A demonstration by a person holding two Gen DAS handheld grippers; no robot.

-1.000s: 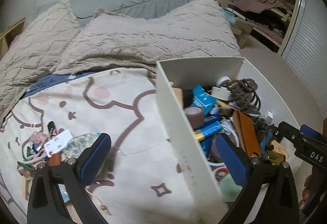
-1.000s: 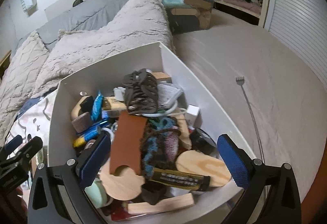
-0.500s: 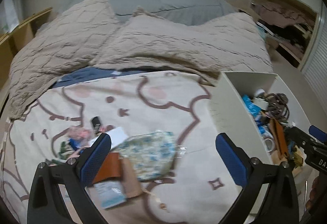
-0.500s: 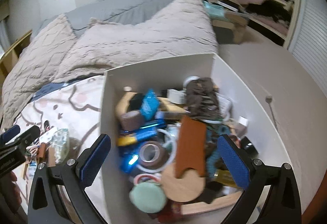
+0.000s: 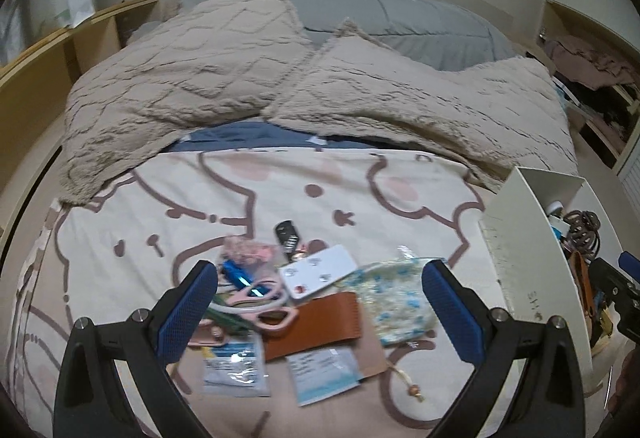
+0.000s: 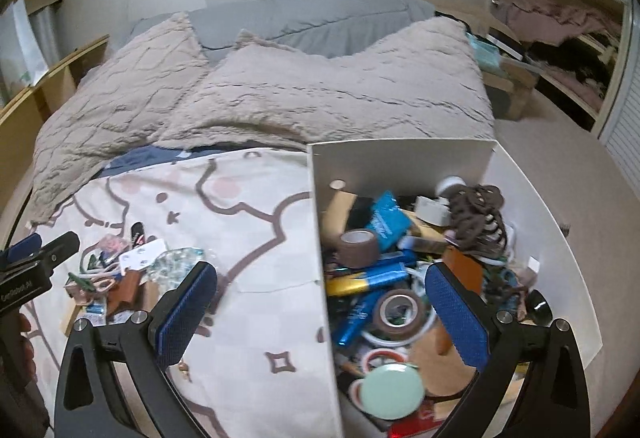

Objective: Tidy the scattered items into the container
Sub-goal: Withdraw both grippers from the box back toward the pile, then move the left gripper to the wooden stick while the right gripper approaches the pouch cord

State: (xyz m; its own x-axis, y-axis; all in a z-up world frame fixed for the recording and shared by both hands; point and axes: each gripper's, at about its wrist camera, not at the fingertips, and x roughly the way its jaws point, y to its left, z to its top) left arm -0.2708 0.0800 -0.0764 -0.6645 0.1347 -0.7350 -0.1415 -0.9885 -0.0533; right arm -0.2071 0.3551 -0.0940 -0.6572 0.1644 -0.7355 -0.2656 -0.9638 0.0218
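Left wrist: left hand-held gripper [image 5: 320,302] wide open, empty, over scattered pile on bed; brown leather card holder [image 5: 316,324] centred; drop straight, pinch one item.
Right wrist: right hand-held gripper [image 6: 322,312] open, empty, straddling white plastic container [image 6: 400,162] wall; keep clear.

Dim, even indoor light; soft shadows; slight blur; strong fisheye warping, dark corners.

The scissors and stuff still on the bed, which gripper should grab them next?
Probably the left gripper: it is open, right over the pink scissors. The right gripper, also open, straddles the white box wall.
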